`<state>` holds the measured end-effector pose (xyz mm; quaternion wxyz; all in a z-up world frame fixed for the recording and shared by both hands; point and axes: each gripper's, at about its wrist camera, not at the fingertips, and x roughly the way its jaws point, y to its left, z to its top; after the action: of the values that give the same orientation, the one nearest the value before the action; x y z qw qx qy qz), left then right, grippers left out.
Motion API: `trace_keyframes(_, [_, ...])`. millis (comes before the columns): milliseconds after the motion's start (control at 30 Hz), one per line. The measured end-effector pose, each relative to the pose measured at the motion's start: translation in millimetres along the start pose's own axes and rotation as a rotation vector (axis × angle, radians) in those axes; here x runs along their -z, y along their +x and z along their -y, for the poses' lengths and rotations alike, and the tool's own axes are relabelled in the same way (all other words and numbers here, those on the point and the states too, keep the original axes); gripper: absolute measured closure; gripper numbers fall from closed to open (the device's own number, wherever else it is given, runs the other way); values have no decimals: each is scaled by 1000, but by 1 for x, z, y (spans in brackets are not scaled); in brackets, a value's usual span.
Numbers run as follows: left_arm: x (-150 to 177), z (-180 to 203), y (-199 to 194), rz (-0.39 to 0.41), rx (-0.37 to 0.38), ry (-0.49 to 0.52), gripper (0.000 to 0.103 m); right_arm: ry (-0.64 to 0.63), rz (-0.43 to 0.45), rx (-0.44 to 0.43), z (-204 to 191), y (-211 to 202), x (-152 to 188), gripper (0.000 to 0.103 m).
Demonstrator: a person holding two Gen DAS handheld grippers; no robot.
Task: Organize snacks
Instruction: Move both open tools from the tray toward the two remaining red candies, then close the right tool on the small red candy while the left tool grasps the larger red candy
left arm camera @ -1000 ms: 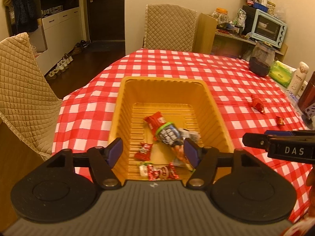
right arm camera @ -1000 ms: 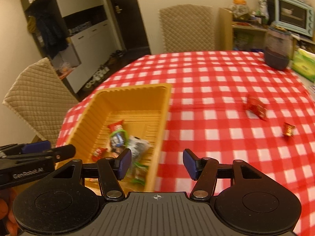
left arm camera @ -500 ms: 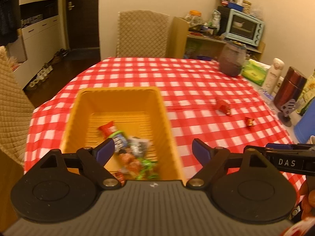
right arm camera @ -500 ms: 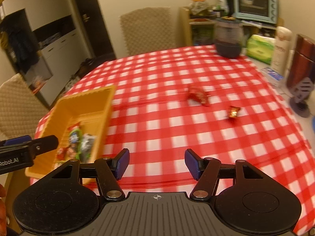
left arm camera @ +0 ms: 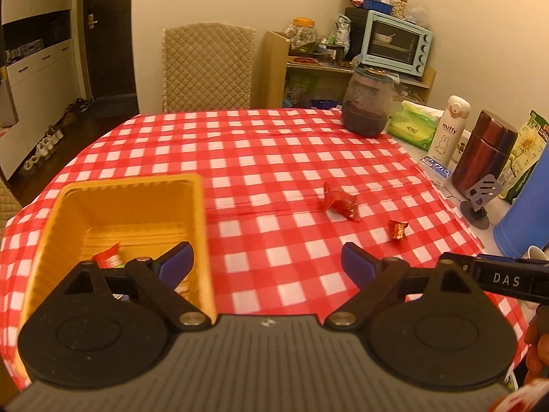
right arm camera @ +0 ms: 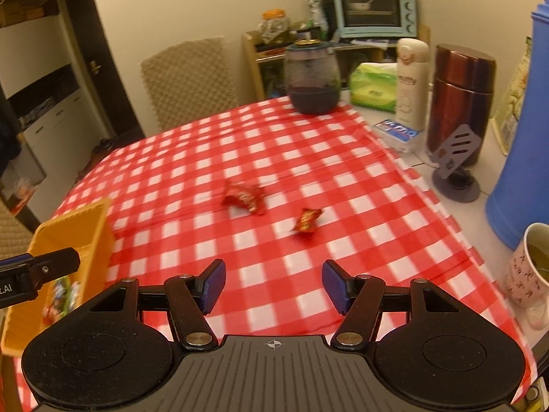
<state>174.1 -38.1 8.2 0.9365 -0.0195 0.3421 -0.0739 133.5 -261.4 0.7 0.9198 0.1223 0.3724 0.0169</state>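
Note:
An orange tray (left arm camera: 130,189) holds several snack packets (left arm camera: 108,257) at the table's left; it also shows in the right wrist view (right arm camera: 85,219). A red snack packet (left arm camera: 339,201) and a small red-gold candy (left arm camera: 398,230) lie loose on the checked tablecloth (left arm camera: 260,158). They appear in the right wrist view as the packet (right arm camera: 243,199) and candy (right arm camera: 307,219). My left gripper (left arm camera: 267,266) is open and empty, its left finger over the tray's right rim. My right gripper (right arm camera: 272,285) is open and empty, above the cloth short of the candy.
Along the right edge stand a dark glass jar (left arm camera: 367,106), green tissue pack (left arm camera: 415,127), white bottle (left arm camera: 447,134), brown flask (right arm camera: 459,99), phone stand (right arm camera: 453,168), blue jug (right arm camera: 521,144) and a floral mug (right arm camera: 530,274). A quilted chair (left arm camera: 207,65) stands behind.
Both grippers have swung right, away from the tray toward the loose packets. The left gripper's fingers have opened wider. The tray has slid to the left of both views.

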Motion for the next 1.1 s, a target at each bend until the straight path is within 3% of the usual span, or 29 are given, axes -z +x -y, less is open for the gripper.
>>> trace_keyframes(233, [-12,24,42,-4,10,29,10,0,1,20,25,36,-14,41])
trace_keyframes(533, [-20,37,99,-23,-15,49,10,-9,-12,-23,43,99,-26,42])
trace_keyframes(833, [-26,41,134,-41,-11,38,10,-29,-73,-16,47,151,-32,61])
trace_keyframes(1033, [-28,44,145,-46,-1,42,10,-93,-90,20,40,164,-30,81])
trace_keyframes(1100, [-28,46,150,-53,4,42,10,-111,-91,32,38,164,-31,82])
